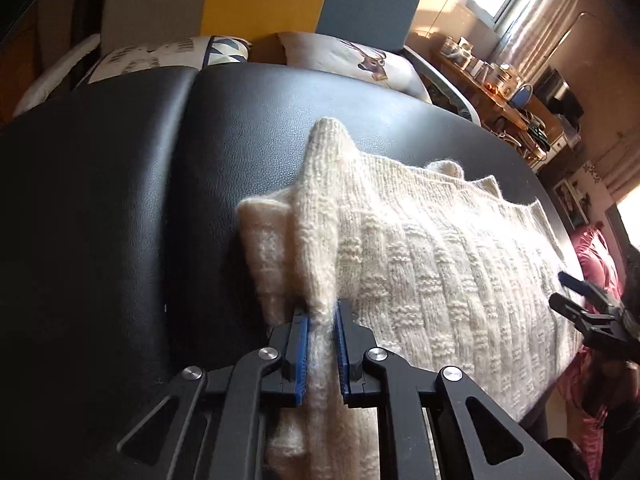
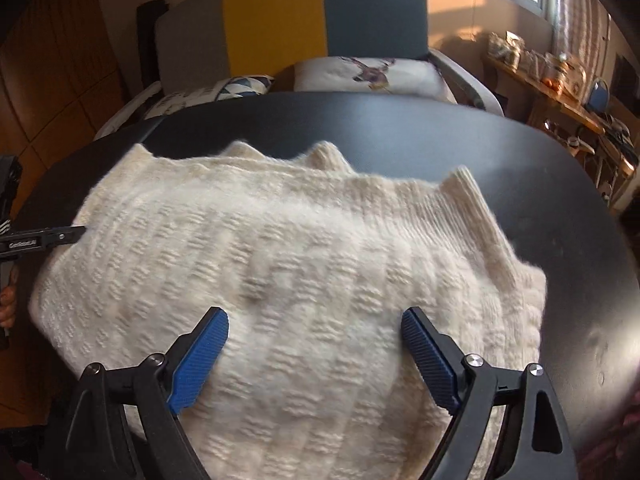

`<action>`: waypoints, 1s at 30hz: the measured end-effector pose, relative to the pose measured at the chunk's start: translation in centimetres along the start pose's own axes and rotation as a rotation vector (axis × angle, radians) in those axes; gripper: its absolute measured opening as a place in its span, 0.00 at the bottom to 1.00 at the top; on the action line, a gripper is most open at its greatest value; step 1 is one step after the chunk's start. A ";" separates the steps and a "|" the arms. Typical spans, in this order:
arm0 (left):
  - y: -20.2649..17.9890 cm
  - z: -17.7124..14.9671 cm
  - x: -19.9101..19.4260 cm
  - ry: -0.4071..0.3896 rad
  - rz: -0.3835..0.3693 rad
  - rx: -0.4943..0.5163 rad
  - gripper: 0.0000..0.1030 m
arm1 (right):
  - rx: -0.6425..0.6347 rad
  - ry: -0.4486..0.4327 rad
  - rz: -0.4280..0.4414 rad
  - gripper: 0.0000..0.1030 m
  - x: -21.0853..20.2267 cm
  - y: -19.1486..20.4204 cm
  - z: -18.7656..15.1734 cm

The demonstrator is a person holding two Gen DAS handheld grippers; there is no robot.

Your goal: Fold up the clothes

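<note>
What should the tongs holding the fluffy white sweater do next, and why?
Probably carry that pinched fold across onto the sweater's middle. The left tongs are shut on a raised fold of the cream sweater at its edge, while the right tongs hang open over the body, holding nothing. The sweater lies on the black table.

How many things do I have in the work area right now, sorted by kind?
Cream knit sweaters: 1
Grippers: 2, the left gripper shut on a sweater fold, the right gripper open above it
Black padded tables: 1
Total: 4
</note>
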State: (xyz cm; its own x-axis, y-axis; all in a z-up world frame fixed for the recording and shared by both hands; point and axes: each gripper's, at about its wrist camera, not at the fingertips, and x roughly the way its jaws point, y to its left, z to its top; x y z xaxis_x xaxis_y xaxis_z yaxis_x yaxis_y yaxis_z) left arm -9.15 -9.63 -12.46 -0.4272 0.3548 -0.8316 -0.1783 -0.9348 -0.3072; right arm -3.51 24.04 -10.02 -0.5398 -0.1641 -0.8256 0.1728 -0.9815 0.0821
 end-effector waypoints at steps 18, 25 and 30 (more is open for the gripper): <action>0.5 1.4 0.7 0.054 -0.123 -0.046 0.76 | -0.140 0.046 0.277 0.65 -4.5 -9.2 2.4; -0.6 1.8 1.4 0.088 -0.153 0.018 0.94 | -0.307 0.238 0.228 0.68 0.7 -9.2 1.2; -0.9 1.7 1.4 0.073 -0.159 0.045 0.94 | -0.268 0.226 0.240 0.69 0.8 -9.7 0.8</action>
State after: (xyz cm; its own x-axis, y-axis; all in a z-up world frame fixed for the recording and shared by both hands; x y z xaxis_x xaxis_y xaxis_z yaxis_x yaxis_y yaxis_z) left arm -11.06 -8.28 -12.55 -0.3248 0.4946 -0.8061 -0.2787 -0.8646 -0.4182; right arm -6.32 33.30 -11.03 -0.2690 -0.3296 -0.9050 0.4958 -0.8530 0.1633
